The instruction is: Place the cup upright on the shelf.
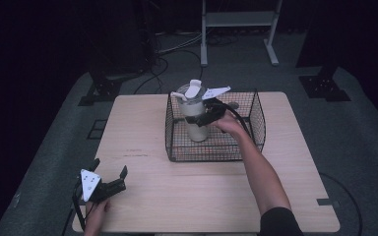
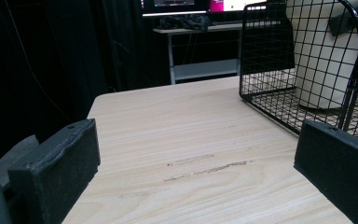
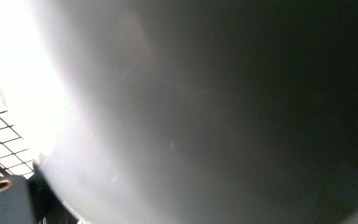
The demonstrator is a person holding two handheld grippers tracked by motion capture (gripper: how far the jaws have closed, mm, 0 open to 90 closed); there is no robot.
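Right gripper view: tumbler [image 3: 191,116] blurred, hiding tongs.

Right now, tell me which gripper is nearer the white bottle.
Right. The right gripper is clamped around the white bottle inside the wire basket; the left gripper sits open at the table's near-left corner.

You're pressed up against a pale curved surface [image 3: 191,112], probably the tumbler's wall; black wire mesh [image 3: 0,140] sits at lower left.
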